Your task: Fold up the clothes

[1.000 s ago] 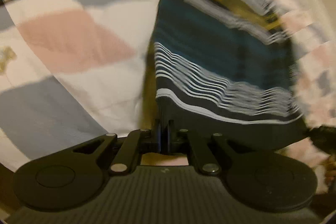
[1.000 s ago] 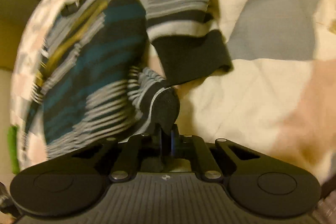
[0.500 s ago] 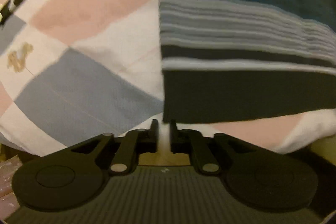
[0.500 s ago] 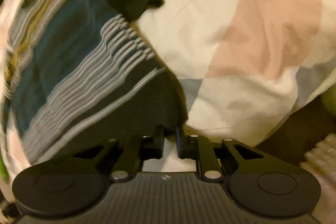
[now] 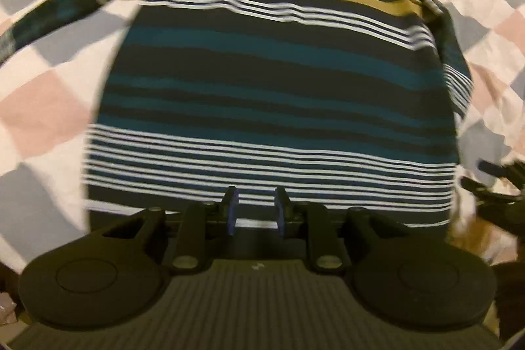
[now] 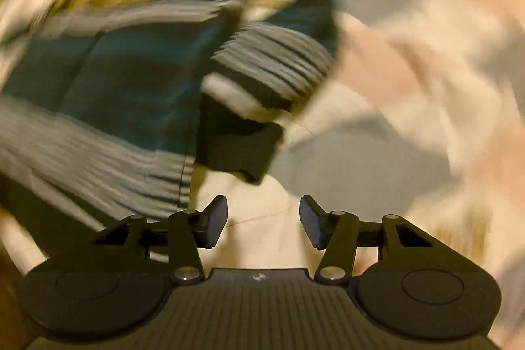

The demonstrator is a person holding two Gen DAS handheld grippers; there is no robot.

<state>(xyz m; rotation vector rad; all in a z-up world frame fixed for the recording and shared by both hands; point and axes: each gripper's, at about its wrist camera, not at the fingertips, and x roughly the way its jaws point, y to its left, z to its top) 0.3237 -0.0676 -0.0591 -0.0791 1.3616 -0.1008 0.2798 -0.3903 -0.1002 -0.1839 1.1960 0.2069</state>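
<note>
A striped sweater (image 5: 279, 81) in teal, black, white and mustard lies spread flat on a checked bedspread (image 5: 42, 107), collar far, hem near. My left gripper (image 5: 253, 209) is open and empty just above the hem at its middle. In the blurred right wrist view the sweater (image 6: 108, 81) lies to the left, with one sleeve (image 6: 262, 77) folded in along its right side. My right gripper (image 6: 263, 220) is wide open and empty over the bedspread (image 6: 377, 153), just right of the hem corner. It also shows at the right edge of the left wrist view (image 5: 492, 186).
The bedspread of pink, grey and white squares surrounds the sweater on all sides. The other sleeve (image 5: 59, 12) stretches out to the far left. The bed's near edge lies just below both grippers.
Both grippers have let go of the hem and opened. The sweater now lies flat, and both grippers have drawn back from it; the right view is swinging.
</note>
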